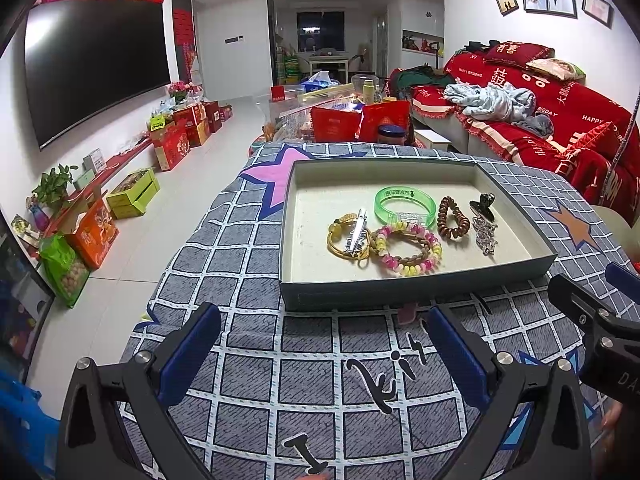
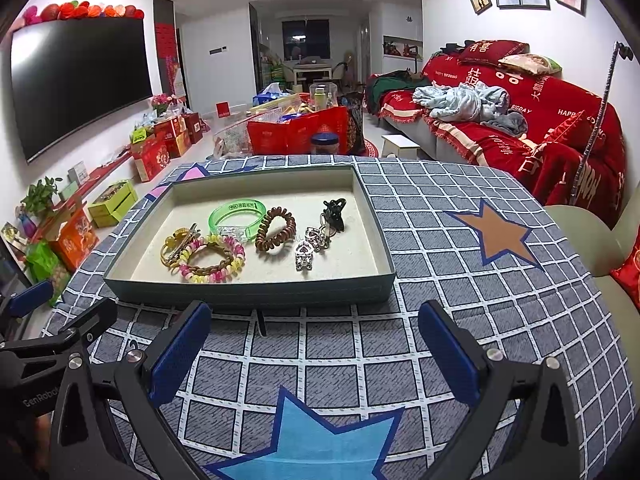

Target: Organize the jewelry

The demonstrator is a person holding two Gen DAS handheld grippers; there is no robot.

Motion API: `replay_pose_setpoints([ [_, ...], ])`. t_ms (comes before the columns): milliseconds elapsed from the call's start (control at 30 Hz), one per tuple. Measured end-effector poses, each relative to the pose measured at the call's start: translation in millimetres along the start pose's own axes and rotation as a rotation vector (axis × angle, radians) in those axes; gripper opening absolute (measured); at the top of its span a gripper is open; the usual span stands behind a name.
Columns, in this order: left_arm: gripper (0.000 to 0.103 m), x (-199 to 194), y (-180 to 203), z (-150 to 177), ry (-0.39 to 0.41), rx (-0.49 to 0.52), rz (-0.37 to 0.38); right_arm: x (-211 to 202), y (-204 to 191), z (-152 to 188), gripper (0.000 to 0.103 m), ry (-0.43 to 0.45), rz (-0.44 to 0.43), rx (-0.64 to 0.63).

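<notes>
Inside the shallow grey tray (image 2: 256, 294) on the checked tablecloth (image 2: 460, 280) lie one green bangle (image 2: 237, 218), one beaded bracelet (image 2: 212, 258), one gold bracelet (image 1: 344, 238), one brown coil hair tie (image 2: 275, 235), one black claw clip (image 2: 334, 212) and some silver pieces (image 2: 310, 248). Left gripper (image 1: 320, 354) and right gripper (image 2: 314, 350) hover near the tray's near wall, fingers wide apart, empty.

Both looking forward and slightly down from low over the tabletop (image 1: 248, 364), near its front edge, toward the far room. Left wrist view set leftward, with the tray (image 1: 416, 292) right of centre; right wrist view set rightward, tray (image 2: 248, 294) left of centre. Shared: tray, tabletop (image 2: 460, 264), sofa, television wall.
</notes>
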State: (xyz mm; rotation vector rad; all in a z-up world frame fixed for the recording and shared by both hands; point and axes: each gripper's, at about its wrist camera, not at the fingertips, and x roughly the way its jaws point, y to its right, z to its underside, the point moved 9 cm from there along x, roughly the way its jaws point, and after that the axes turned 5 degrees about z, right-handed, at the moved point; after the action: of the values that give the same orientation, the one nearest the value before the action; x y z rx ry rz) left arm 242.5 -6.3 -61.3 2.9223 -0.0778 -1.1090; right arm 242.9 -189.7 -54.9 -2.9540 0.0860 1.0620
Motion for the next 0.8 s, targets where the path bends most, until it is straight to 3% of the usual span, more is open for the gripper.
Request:
replay_pose_setpoints([
  [800, 0.103, 0.4, -0.2, 1.2, -0.001, 0.000, 0.002, 0.9, -1.5, -1.4, 0.103, -0.002, -0.001, -0.001],
])
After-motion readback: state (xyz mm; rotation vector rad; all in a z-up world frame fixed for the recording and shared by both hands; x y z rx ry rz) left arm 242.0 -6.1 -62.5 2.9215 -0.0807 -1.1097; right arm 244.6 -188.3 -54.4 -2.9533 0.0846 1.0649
